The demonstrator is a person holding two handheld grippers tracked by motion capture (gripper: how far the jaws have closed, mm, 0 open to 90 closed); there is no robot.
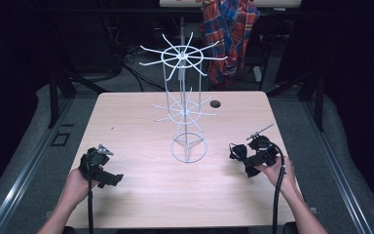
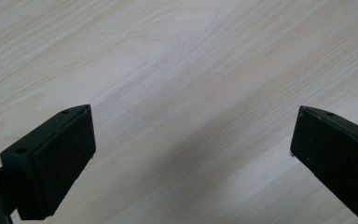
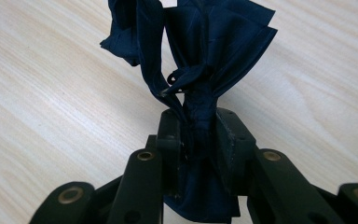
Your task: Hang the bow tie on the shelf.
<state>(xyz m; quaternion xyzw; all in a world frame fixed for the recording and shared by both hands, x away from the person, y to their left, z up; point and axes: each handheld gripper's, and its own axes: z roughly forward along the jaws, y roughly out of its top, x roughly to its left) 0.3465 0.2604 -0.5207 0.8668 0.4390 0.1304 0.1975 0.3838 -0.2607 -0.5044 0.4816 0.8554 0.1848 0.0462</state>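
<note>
Overhead view first: your right gripper sits near the right edge of the table and pinches a dark navy cloth, which bunches out toward the white wire rack standing at the table's middle. The rack lies to the left of and slightly beyond that gripper, near but not touching, with its base ring the closest part. Your left gripper rests low on the opposite side, farther from the cloth, so treat the right hand as the working one. A plaid garment hangs beyond the far edge. Left gripper view: the jaws stand spread wide over bare wood, with nothing between them. Right gripper view: the jaws are pressed together on the gathered waist of the cloth, whose folds fan up and away from the pads, long axis running straight out along the gripper. Judging from this layout, any move to hang the cloth on a rack arm calls for lifting and carrying it leftward.
</note>
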